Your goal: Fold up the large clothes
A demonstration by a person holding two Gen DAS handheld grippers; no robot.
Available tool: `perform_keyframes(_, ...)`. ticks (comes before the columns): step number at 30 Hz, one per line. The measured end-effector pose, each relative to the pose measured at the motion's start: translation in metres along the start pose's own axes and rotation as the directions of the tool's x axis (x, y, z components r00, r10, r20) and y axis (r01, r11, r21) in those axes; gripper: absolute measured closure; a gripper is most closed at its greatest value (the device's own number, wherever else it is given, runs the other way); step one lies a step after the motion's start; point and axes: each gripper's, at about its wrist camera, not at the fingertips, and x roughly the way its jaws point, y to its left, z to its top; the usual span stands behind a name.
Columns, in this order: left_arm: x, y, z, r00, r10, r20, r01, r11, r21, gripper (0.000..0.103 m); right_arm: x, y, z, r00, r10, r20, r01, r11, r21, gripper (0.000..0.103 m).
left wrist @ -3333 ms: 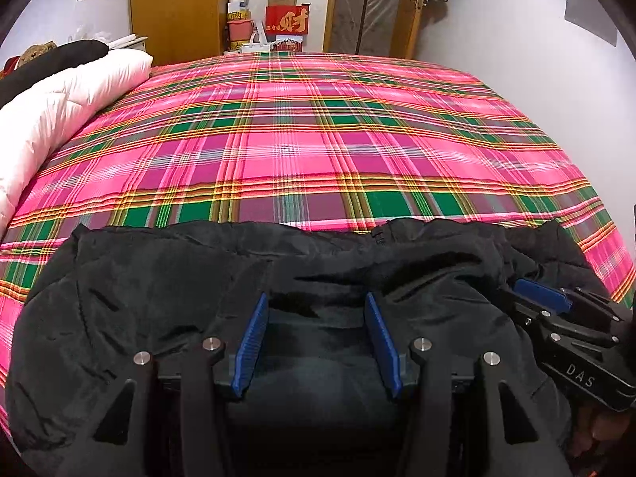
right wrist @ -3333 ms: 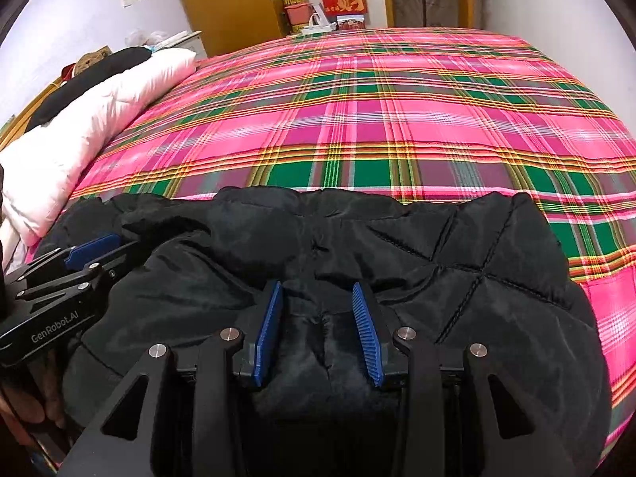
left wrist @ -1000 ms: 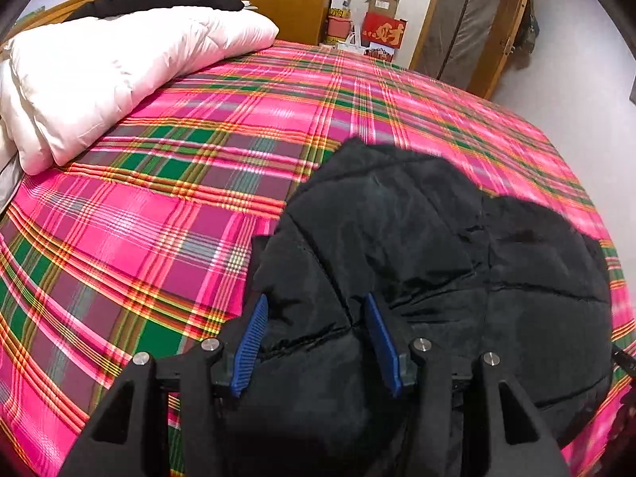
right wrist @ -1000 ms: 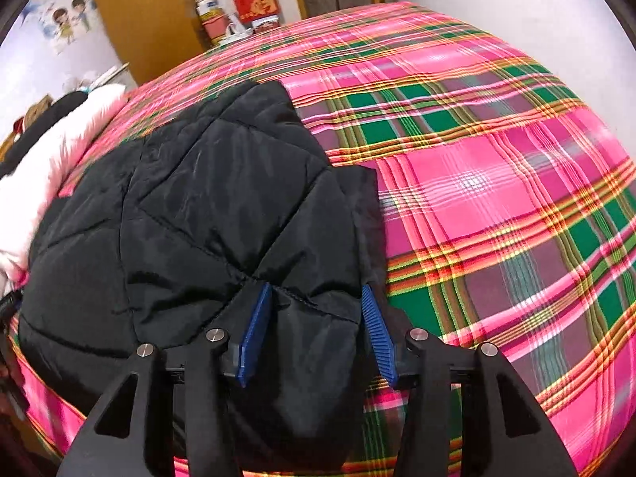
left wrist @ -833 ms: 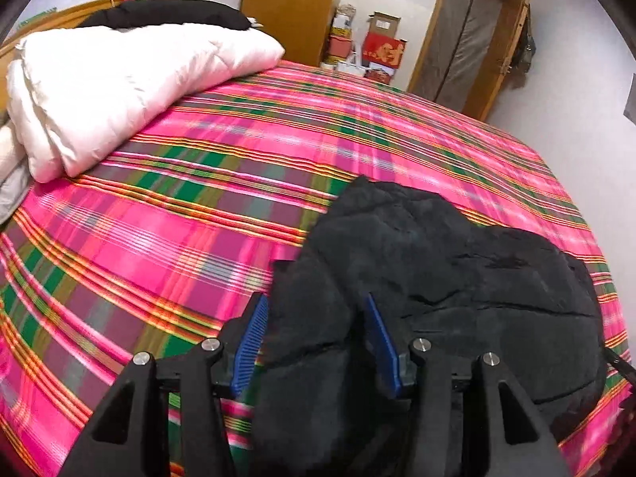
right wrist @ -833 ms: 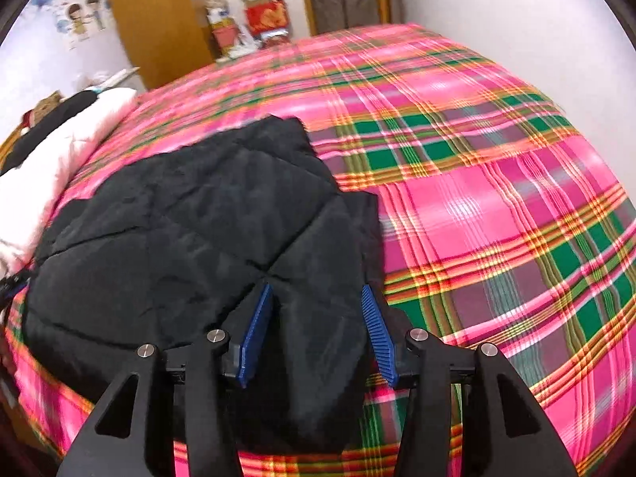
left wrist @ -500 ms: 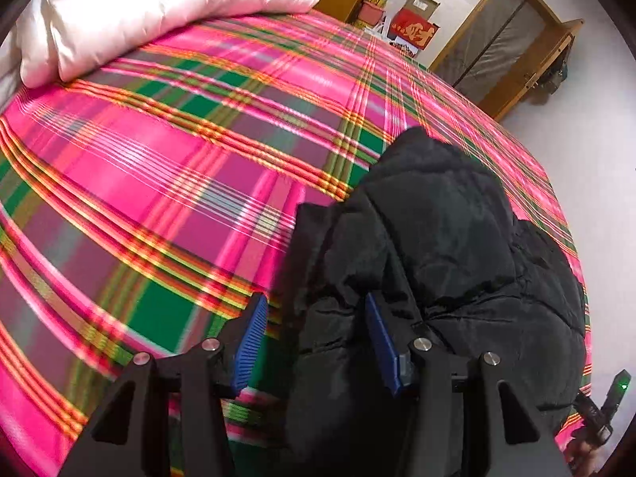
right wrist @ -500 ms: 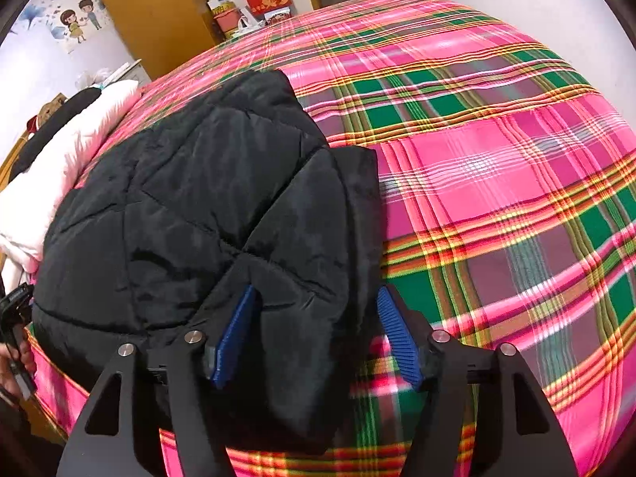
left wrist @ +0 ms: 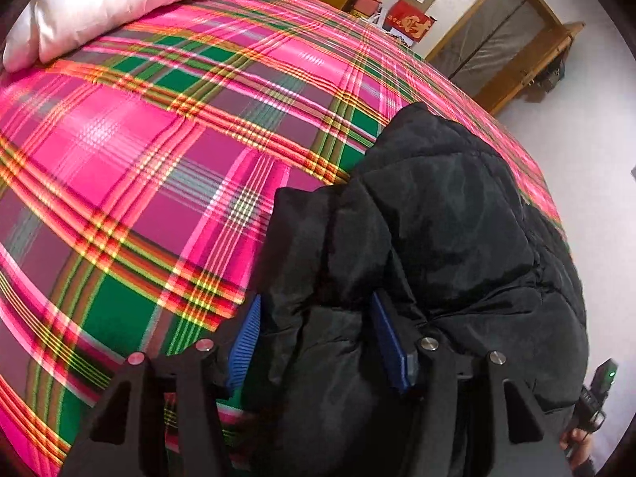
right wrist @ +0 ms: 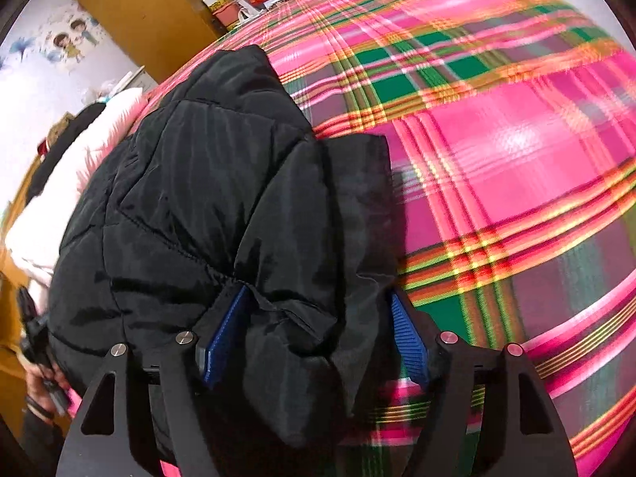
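Note:
A black quilted puffer jacket (left wrist: 449, 214) lies bunched on the pink plaid bed (left wrist: 131, 151), near its front edge. My left gripper (left wrist: 318, 342) has its jaws apart, with a thick fold of the jacket's left end between the blue pads (left wrist: 243, 346). In the right wrist view the jacket (right wrist: 206, 183) fills the left half. My right gripper (right wrist: 314, 338) is open wide around the jacket's right end, with its right pad (right wrist: 407, 340) clear of the cloth.
A white duvet (left wrist: 131, 0) lies at the head of the bed, far left. A wooden wardrobe (right wrist: 139, 12), red boxes (left wrist: 409, 20) and a door (left wrist: 501, 31) stand beyond the bed. The other gripper shows at the left edge (right wrist: 35, 342).
Both grippers have swung outward to the jacket's two ends and come down closer to the bed. The right gripper's jaws have opened wider. The left jaws have stayed the same width.

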Motion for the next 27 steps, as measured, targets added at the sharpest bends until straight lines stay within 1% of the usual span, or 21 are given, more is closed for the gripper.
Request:
perform_keyframes(2, -0.001, 0.002, -0.003, 1.000, -0.014, -0.014, 0.014, 1.000, -0.025, 0.045, -0.003, -0.001, -0.006, 1.000, 0.017, -0.010, -0.017, 1.000, 0.005, 0.034)
perform_keyframes(6, -0.001, -0.001, -0.007, 1.000, -0.017, -0.020, 0.017, 1.000, -0.009, 0.045, -0.002, -0.012, -0.012, 0.996, 0.086, -0.021, -0.085, 0.996, 0.033, 0.034)
perform_keyframes(8, 0.005, 0.003, -0.005, 0.999, -0.035, -0.026, 0.034, 0.999, -0.020, 0.039, 0.003, -0.014, -0.008, 0.994, 0.105, -0.021, -0.104, 0.994, 0.036, 0.034)
perform_keyframes(11, 0.014, 0.010, -0.002, 0.996, -0.084, -0.030, 0.083, 0.995, -0.053, 0.035, 0.010, -0.011, 0.001, 0.994, 0.111, -0.019, -0.111, 0.994, 0.015, 0.034)
perform_keyframes(15, 0.021, 0.009, 0.003, 0.993, -0.116, -0.023, 0.115, 0.993, -0.025, 0.034, 0.020, -0.009, 0.012, 0.990, 0.135, -0.037, -0.135, 0.991, 0.011, 0.034)
perform_keyframes(17, 0.023, 0.010, 0.003, 0.991, -0.130, -0.022, 0.129, 0.991, -0.022, 0.034, 0.021, -0.007, 0.013, 0.989, 0.141, -0.042, -0.141, 0.990, -0.001, 0.037)
perform_keyframes(21, 0.022, 0.007, 0.003, 0.992, -0.126, -0.026, 0.126, 0.992, 0.000, 0.034, 0.019, -0.004, 0.010, 0.987, 0.158, -0.039, -0.158, 0.987, -0.001, 0.048)
perform_keyframes(24, 0.024, 0.004, 0.001, 0.992, -0.125, -0.029, 0.125, 0.992, 0.016, 0.034, 0.023, -0.004, 0.013, 0.985, 0.164, -0.044, -0.164, 0.986, 0.006, 0.048)
perform_keyframes(27, 0.029, 0.000, 0.004, 0.989, -0.147, -0.032, 0.148, 0.989, 0.026, 0.034, 0.028, -0.003, 0.017, 0.985, 0.165, -0.046, -0.164, 0.986, 0.019, 0.049)
